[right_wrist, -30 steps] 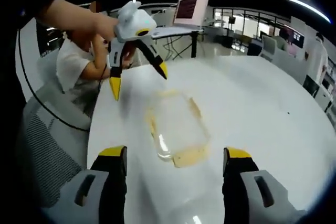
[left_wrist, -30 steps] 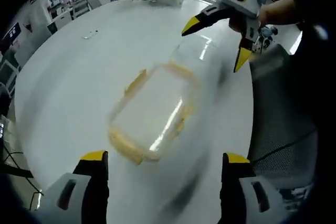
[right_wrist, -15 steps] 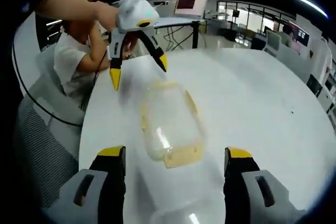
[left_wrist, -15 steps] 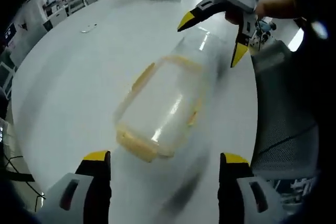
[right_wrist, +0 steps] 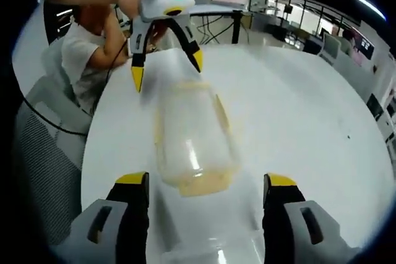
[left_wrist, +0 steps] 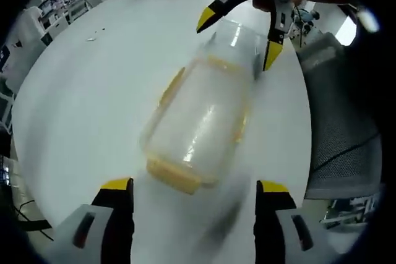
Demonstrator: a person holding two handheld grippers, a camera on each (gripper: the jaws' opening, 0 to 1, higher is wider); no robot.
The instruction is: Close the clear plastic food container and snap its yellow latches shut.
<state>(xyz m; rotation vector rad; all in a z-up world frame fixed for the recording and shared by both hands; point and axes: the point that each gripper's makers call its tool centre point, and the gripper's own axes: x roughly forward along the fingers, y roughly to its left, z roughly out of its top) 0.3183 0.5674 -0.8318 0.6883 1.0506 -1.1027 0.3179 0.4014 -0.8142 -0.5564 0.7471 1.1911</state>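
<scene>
Two grippers, left gripper and right gripper, are hovering spread-jawed and empty at opposite ends of the clear plastic food container lying mid white round table, seemingly bracketing its yellow end latch for snapping.

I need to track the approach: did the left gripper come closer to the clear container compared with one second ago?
Yes. In the right gripper view the left gripper, jaws open, now straddles the far end of the clear container on the white table; earlier it hung beyond it.
</scene>
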